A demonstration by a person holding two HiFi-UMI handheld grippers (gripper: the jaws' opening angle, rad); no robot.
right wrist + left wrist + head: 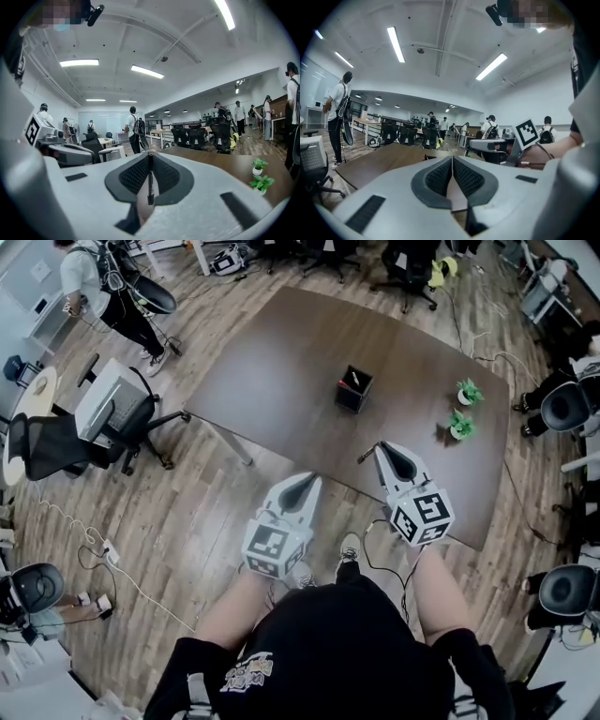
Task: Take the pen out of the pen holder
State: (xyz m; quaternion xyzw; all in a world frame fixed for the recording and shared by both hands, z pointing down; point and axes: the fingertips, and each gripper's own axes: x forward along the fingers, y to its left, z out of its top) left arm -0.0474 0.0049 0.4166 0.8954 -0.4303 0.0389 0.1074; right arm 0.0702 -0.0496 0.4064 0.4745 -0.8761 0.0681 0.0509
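Big dark brown wooden table (281, 371) with rounded corners stands on a wood-plank floor (178, 521); its right edge is partly hidden behind your right arm. A black mesh office chair (56, 442) is well off the table's left side.

Your black top (328, 652) carries a pale print low on the chest, too blurred to read.

Your left gripper (305, 480), smooth grey plastic with dark ribbed pads, hangs over the floor just short of the near table edge. Its jaws are pressed together with nothing between them. Its marker cube shows black-and-white squares, no letters.

Your right gripper (382, 446), same build and same kind of cube, is over the near table edge. Its jaws are closed on a thin black pen (149, 180). In the right gripper view the pen stands upright between the pads, with its lower end below them. In the head view only a short dark stub pokes out left of the tip.

The black square pen holder (354, 390) sits mid-table, well apart from both grippers. Something slim with a reddish end stands in it, too small to make out.

Two small green potted plants (469, 392) (460, 426) in white pots stand near the table's right edge.
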